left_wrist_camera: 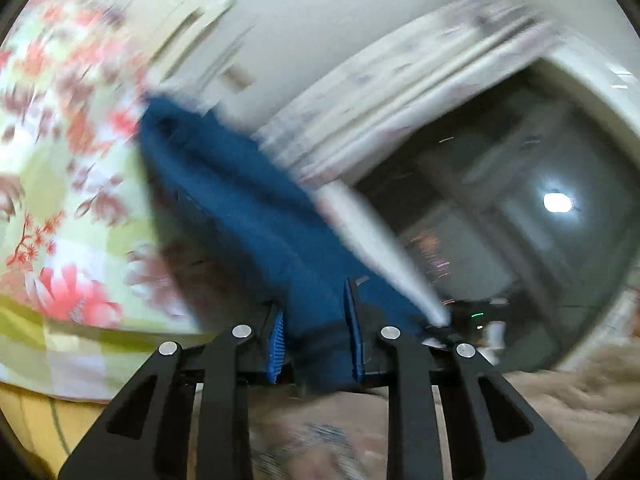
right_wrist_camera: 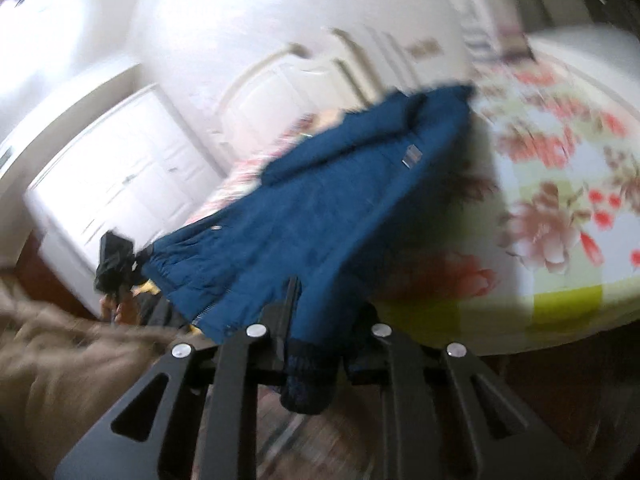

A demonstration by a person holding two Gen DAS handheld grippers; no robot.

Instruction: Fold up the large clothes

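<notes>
Floral bedsheet [right_wrist_camera: 560,184] under quilted blue jacket [right_wrist_camera: 320,208], soft folds pinched in left claw [left_wrist_camera: 316,344] and right claw [right_wrist_camera: 320,344].

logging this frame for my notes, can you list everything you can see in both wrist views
blue quilted jacket: one, dark blue with darker knit cuff, stretched between both grippers above the bed
floral bedsheet: one, pale green and white with pink-red flowers, on the bed beyond the jacket
white panelled cupboard doors: several, white, on the far wall
pale curtain: one, whitish, beside the window
dark window: one, reflecting a lamp
left gripper: one, black with blue pads, clamping jacket fabric
right gripper: one, black, clamping the cuff end
</notes>
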